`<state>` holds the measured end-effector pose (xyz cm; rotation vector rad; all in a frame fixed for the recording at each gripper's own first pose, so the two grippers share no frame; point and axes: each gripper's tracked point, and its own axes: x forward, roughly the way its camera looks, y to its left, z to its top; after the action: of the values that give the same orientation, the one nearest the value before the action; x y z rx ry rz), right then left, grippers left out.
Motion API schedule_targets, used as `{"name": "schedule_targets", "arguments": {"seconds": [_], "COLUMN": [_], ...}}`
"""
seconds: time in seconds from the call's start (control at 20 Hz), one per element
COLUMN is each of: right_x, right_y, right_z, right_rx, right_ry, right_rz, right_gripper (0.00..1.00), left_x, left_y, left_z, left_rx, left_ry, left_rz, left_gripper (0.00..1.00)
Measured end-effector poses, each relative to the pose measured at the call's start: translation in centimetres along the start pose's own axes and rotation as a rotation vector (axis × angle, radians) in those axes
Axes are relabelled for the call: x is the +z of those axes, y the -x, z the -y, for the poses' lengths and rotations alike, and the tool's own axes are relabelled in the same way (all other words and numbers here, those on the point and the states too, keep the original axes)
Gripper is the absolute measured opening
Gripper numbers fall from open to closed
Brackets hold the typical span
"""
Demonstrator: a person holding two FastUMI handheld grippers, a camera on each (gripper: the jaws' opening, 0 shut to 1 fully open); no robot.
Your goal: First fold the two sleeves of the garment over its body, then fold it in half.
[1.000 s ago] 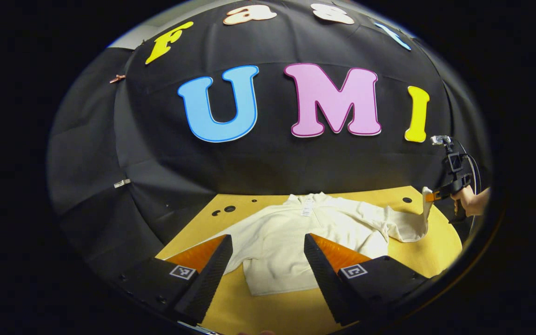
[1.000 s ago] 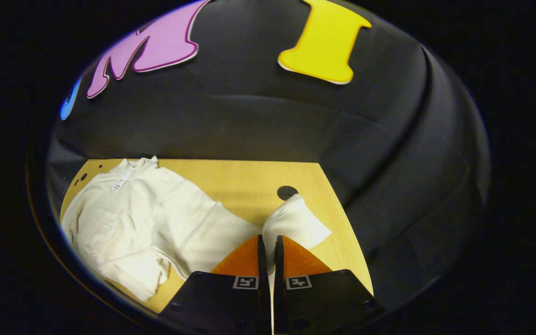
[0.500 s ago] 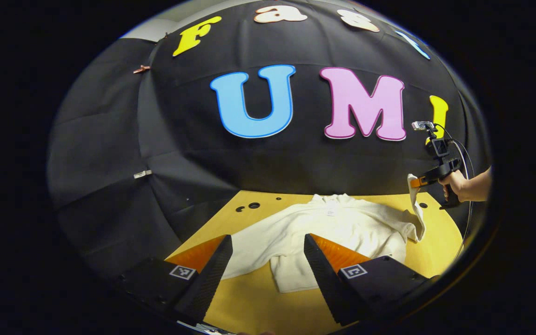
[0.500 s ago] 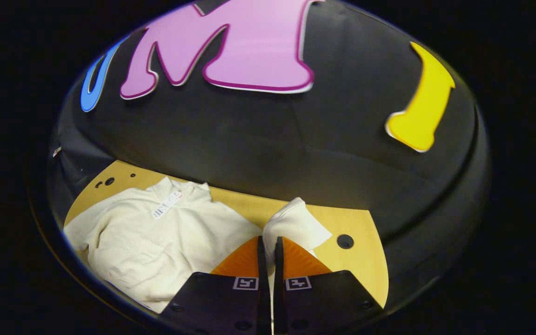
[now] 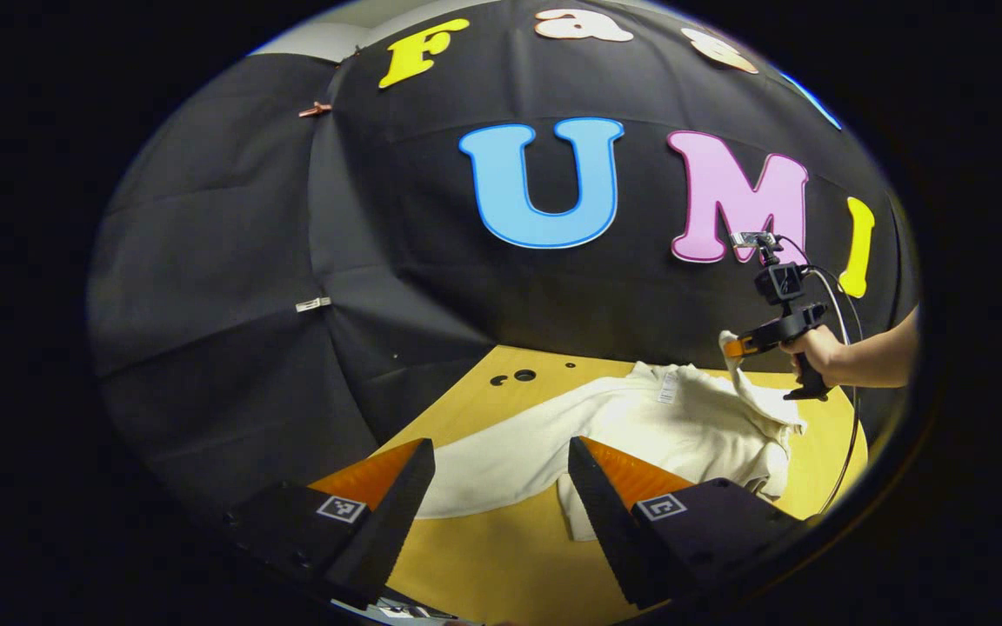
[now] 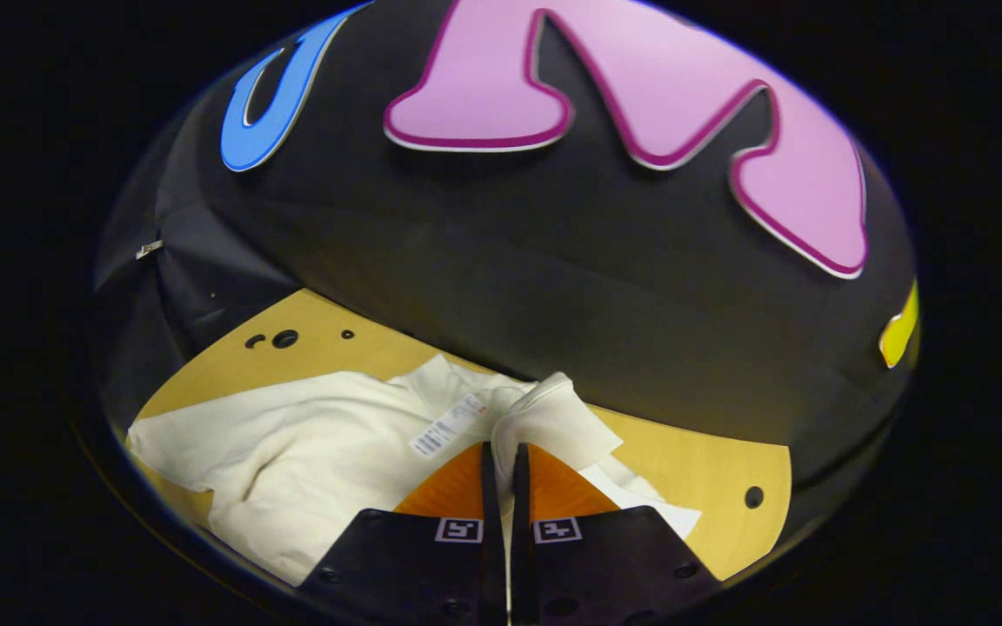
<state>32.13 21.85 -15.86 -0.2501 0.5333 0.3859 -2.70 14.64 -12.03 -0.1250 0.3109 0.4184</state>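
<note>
While R gripper [image 6: 501, 452] fingers pinch one sleeve cuff [image 6: 549, 417] above garment [image 5: 640, 426] body, L gripper [image 5: 501, 487] hangs open; other sleeve + halving left.

left gripper view: far, high; right gripper view: close; shared: garment [image 5: 640, 426], table [image 6: 710, 474]

1. Left gripper [image 5: 501, 487]: fingers spread wide apart, nothing between them, held level above the table.
2. Right gripper [image 6: 501, 456]: fingers closed together, pinching a sleeve cuff [image 6: 544, 417] that stands up past the tips.
3. Hand [image 5: 810, 348]: wrapped around the right gripper's handle, bare forearm reaching in from the right edge, seen in the left gripper view.
</note>
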Motion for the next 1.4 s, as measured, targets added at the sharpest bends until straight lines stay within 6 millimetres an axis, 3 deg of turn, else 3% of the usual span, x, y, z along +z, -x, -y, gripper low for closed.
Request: {"name": "schedule_targets", "arguments": {"seconds": [0.2, 0.35, 0.55, 0.7, 0.8, 0.85, 0.95, 1.0, 1.15, 1.4], "right_x": [0.6, -0.1, -2.3, -4.3, -5.4, -5.3, -4.5, -4.0, -3.2, -1.7], "right_y": [-3.1, -4.9, -6.4, -7.1, -7.1, -6.6, -5.7, -5.2, -3.4, 0.4], "right_z": [-7.5, -13.3, -18.7, -21.5, -23.8, -24.8, -25.6, -25.8, -24.7, -19.1], "right_rx": [0.084, 0.146, 0.200, 0.230, 0.287, 0.317, 0.341, 0.347, 0.332, 0.230], "right_ry": [0.059, 0.067, 0.112, 0.142, 0.105, 0.077, 0.047, 0.036, 0.008, -0.012], "right_rz": [0.000, -0.028, -0.078, -0.130, -0.166, -0.169, -0.149, -0.135, -0.101, -0.023], "right_gripper": [0.06, 0.06, 0.06, 0.07, 0.18, 0.29, 0.54, 0.57, 0.98, 0.96], "left_x": [-0.9, -1.5, -2.2, -2.6, -3.0, -3.1, -3.1, -3.6, -4.8, -7.8], "left_y": [-0.4, -0.7, -1.1, -1.5, -1.5, -1.6, -2.1, -2.4, -3.3, -5.7], "left_z": [-2.6, -4.3, -6.1, -6.9, -7.2, -7.3, -8.1, -8.7, -10.7, -15.8], "left_rx": [0.046, 0.076, 0.108, 0.121, 0.124, 0.123, 0.129, 0.141, 0.169, 0.258], "left_ry": [0.012, 0.031, 0.061, 0.077, 0.095, 0.113, 0.139, 0.144, 0.168, 0.195], "left_rz": [-0.025, -0.043, -0.062, -0.074, -0.083, -0.085, -0.080, -0.081, -0.092, -0.125], "left_gripper": [0.97, 0.97, 0.97, 0.97, 0.97, 0.97, 0.97, 0.97, 0.97, 0.97]}}
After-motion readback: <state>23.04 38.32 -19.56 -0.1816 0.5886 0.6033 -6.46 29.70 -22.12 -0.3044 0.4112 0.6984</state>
